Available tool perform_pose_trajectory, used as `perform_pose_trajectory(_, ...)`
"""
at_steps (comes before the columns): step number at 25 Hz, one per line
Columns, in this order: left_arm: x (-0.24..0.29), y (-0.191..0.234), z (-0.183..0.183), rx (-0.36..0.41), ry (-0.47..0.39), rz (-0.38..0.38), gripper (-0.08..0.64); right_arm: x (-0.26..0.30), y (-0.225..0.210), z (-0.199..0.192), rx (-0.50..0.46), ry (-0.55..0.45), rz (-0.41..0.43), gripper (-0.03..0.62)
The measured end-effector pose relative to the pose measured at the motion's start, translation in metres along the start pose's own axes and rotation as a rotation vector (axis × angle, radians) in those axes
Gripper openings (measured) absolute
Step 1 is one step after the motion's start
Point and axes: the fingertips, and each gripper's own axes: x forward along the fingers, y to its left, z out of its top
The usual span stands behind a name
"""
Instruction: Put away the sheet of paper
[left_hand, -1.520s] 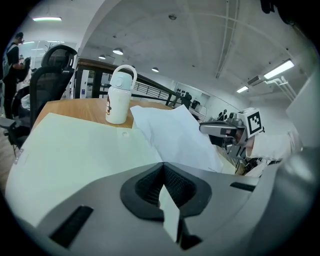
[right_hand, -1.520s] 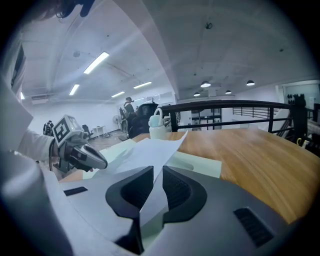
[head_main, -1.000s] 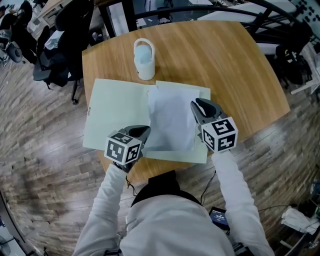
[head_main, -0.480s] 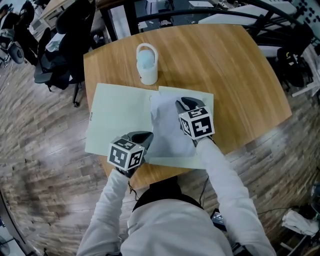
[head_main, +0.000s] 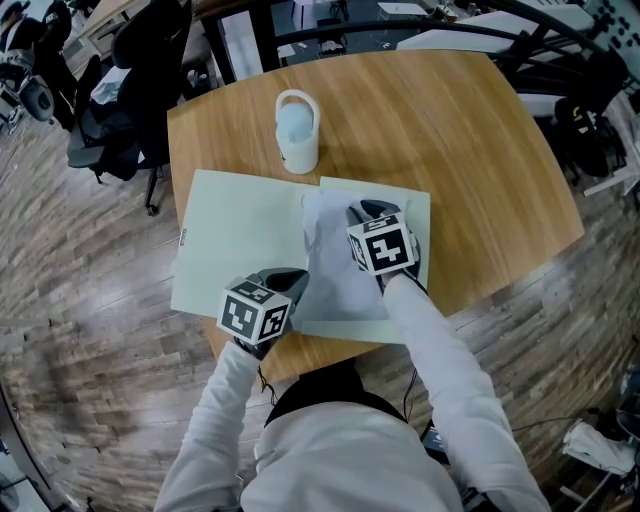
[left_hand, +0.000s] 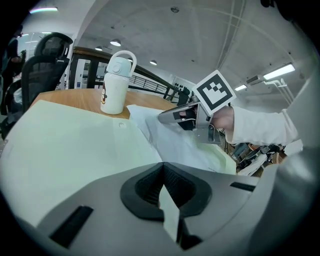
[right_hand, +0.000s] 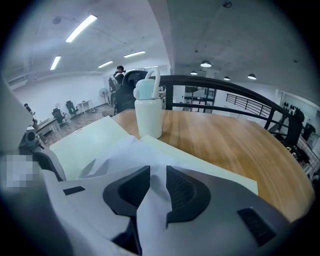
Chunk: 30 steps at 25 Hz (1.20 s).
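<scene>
Seemingly, paper (head_main: 330, 252) in left hand-held gripper (head_main: 292, 278)

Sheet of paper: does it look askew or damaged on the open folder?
Yes. The sheet of paper is rumpled: it humps up near the fold of the green folder instead of lying flat. The right hand-held gripper has a ridge of it between its jaws, which have just been opening.

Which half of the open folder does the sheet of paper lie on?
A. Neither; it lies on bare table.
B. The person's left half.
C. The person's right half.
C: the sheet of paper lies on the right half of the folder, whose left half is bare.
</scene>
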Motion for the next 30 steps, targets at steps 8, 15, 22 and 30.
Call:
perform_pose_trajectory(8,0.005,0.005,-0.001,-0.006,0.014,-0.009,0.017,0.015,0.001,-0.014,0.044,0.062,-0.013,0.133)
perform_pose_trajectory(15,0.010,0.011,-0.004,-0.019,0.032,-0.005,0.017,0.022,0.001,-0.020,0.058,0.094,-0.019,0.143)
perform_pose_trajectory(22,0.010,0.013,-0.004,-0.033,0.037,0.001,0.017,0.027,-0.002,-0.027,0.075,0.132,-0.039,0.141)
perform_pose_trajectory(30,0.008,0.014,-0.003,-0.040,0.042,-0.003,0.017,0.028,0.001,-0.026,0.139,0.140,-0.024,0.141)
